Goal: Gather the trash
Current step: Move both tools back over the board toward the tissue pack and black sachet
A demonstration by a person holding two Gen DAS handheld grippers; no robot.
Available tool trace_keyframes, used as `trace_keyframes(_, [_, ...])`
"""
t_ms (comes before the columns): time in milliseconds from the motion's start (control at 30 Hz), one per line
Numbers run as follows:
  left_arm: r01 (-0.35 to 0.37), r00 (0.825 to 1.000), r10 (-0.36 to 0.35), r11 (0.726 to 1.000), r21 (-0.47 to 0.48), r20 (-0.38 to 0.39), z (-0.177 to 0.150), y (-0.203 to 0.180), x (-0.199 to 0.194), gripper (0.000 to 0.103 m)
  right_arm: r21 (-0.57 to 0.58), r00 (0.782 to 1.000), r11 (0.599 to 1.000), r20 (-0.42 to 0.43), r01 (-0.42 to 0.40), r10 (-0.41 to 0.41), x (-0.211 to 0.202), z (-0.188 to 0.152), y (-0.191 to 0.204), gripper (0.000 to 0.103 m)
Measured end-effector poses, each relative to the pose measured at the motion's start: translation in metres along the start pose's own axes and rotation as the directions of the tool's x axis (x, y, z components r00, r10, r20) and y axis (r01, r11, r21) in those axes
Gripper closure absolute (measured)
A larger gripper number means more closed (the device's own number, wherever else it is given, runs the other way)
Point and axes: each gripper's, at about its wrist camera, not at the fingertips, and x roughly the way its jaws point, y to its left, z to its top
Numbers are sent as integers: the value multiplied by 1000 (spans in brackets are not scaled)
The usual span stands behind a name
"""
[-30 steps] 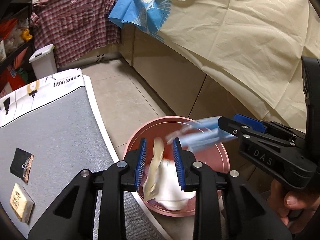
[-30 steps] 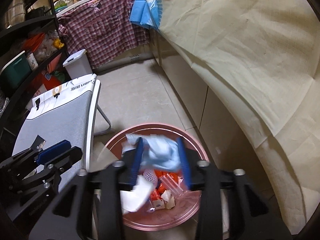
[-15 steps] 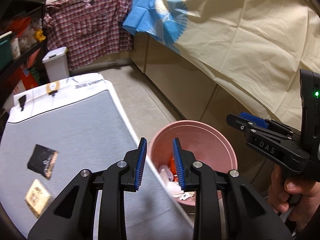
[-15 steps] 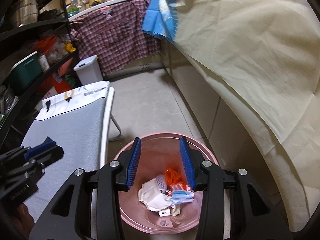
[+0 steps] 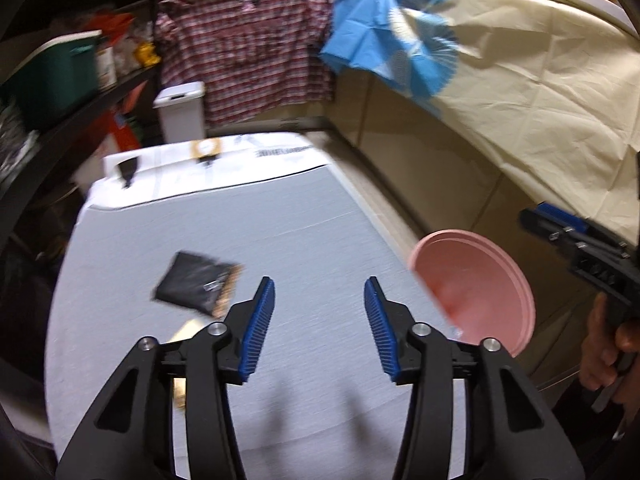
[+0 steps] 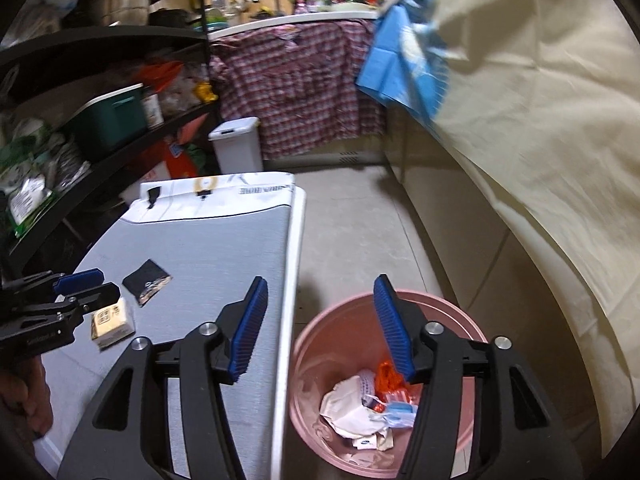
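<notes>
Two pieces remain on the bench [image 6: 208, 240]: left gripper [image 5: 319, 322] and right gripper [image 6: 320, 326] both gape, empty. Tan packet [image 6: 111, 322] at nine o'clock, black wrapper [image 6: 146, 282] beyond; likely light, crinkly — pinch edges. Pink bin [image 6: 332, 432] sits at five.

Wrapper [image 5: 199, 283] reachable (bin [image 6: 436, 304] beside)

A beige tiled floor [image 6: 360, 216] runs up the middle. Black shelves [image 6: 100, 92] crowd the left of the frame, a cream sheet [image 6: 540, 120] drapes the right. At the top a plaid cloth [image 6: 300, 92] hangs from a white counter [image 6: 280, 22], with a white bin [image 6: 238, 144] below it.
</notes>
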Motion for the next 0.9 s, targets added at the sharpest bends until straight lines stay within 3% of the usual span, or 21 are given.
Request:
trace_keyframes(267, [-59,997,55,997,-59,-58,-29,71,1,44,-34,998,997,-13,-65,64,4,-2,29,34])
trace_keyframes(400, [-46,995,37,995,-87,-94,-39,91,8,40,-57,993,992,-25,-116,114,6,-5,45,26])
trace_keyframes(700, [-26,983,8,995,-94,-183,-48,100,36,34,-113,981,976,-64,-189,183,21,-9,81,23])
trace_keyframes(900, [-43,976,28,997,-69,-215,-48,102,48,32,-119,973,969,-103,-217,205,37,-12,93,22])
